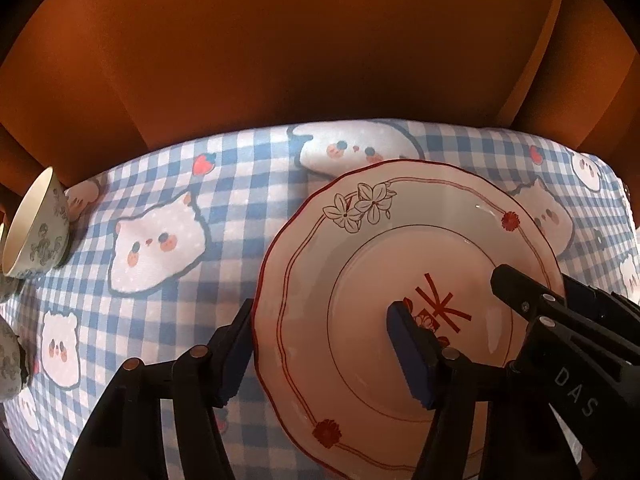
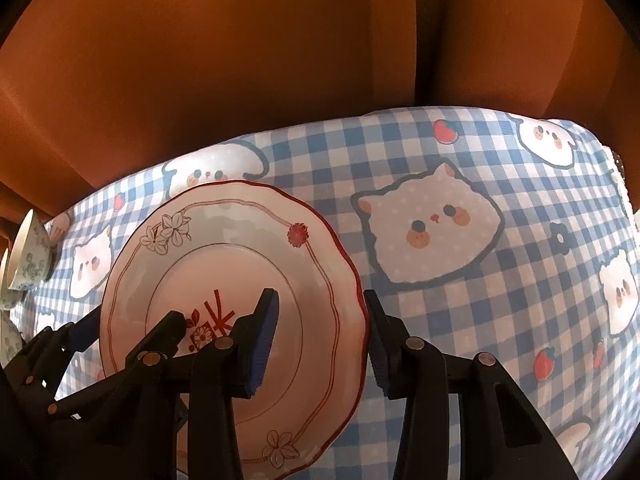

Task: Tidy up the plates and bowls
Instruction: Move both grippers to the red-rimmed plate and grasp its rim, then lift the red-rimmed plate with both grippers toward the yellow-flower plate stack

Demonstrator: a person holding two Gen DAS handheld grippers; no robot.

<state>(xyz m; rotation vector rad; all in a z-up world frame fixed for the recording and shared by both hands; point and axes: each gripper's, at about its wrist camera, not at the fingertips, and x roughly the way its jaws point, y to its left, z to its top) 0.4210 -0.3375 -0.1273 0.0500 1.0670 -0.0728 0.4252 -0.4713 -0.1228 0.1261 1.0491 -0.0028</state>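
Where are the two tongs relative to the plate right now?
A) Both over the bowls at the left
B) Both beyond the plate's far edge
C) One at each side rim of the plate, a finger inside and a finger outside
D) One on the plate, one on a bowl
C: the left tongs straddle the left rim of the plate, and the right tongs straddle its right rim.

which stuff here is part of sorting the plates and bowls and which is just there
Part of the job:
- plate with red rim, each hand-held gripper straddling one side of it: left hand-held gripper, right hand-held gripper
- patterned bowls at the far left

Just there:
- checked tablecloth with cat faces
- orange-brown wall behind
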